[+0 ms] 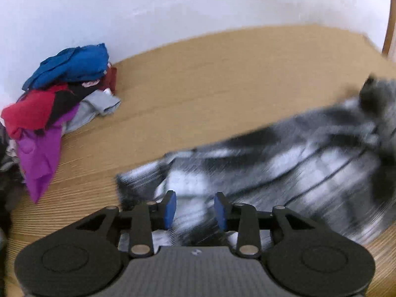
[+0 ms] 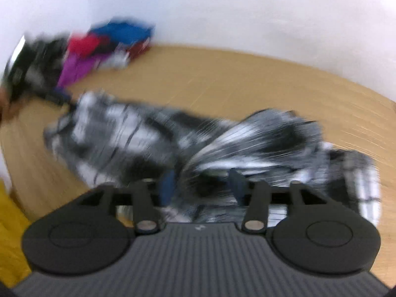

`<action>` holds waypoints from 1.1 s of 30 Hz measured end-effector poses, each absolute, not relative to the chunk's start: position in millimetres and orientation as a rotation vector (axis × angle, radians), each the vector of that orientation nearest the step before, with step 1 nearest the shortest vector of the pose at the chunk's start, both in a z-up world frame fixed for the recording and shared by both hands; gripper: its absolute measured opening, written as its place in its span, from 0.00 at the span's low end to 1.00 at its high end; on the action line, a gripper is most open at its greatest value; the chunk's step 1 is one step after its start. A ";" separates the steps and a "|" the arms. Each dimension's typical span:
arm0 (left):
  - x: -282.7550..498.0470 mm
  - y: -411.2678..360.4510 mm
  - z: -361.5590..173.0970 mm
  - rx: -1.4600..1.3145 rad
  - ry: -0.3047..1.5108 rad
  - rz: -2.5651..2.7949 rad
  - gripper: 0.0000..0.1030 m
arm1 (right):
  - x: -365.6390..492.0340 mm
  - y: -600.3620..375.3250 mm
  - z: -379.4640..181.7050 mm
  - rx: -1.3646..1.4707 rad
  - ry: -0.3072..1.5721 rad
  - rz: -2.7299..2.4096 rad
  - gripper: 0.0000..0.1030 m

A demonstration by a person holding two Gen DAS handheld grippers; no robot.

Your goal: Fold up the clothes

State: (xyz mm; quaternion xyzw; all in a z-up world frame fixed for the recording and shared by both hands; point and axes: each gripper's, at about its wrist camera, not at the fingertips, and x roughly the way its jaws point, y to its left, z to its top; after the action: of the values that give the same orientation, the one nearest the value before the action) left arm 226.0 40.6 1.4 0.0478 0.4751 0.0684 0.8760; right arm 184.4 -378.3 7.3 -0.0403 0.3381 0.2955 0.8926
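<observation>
A black, grey and white plaid shirt [image 1: 284, 163] lies spread and rumpled on the wooden table; it also shows in the right wrist view [image 2: 153, 136], blurred by motion. My left gripper [image 1: 195, 209] is open, its blue pads [image 1: 170, 208] apart just over the shirt's near left edge. My right gripper [image 2: 201, 185] is open, its pads over a bunched part of the shirt. My left gripper also shows as a dark blur at the left of the right wrist view [image 2: 57, 96], by the shirt's far end.
A pile of clothes in blue, red, purple and grey [image 1: 59, 94] sits at the table's back left by the white wall; it also shows in the right wrist view [image 2: 106, 47]. Bare wooden table [image 1: 222, 74] lies behind the shirt. Something yellow [image 2: 10, 235] is at the lower left.
</observation>
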 end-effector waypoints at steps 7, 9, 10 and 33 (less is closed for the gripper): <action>268.4 -63.8 28.9 0.072 0.900 -0.068 0.36 | 279.1 -424.1 -14.7 0.364 0.688 0.386 0.75; 278.5 -93.3 34.2 0.090 0.885 -0.125 0.38 | 317.2 -420.7 -25.4 0.357 0.717 0.337 0.73; 280.6 -104.3 34.5 0.099 0.888 -0.142 0.39 | 333.0 -418.9 -31.2 0.336 0.744 0.298 0.74; 176.1 -135.6 15.2 0.082 1.021 -0.100 0.42 | 102.3 -378.5 36.4 -0.039 0.582 1.235 0.08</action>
State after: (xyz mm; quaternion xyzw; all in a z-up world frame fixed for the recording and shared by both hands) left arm 176.1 -135.6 15.2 0.0391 0.4883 -0.0476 0.8705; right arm 102.3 -378.5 36.4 -0.0182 0.2688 0.5706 0.7758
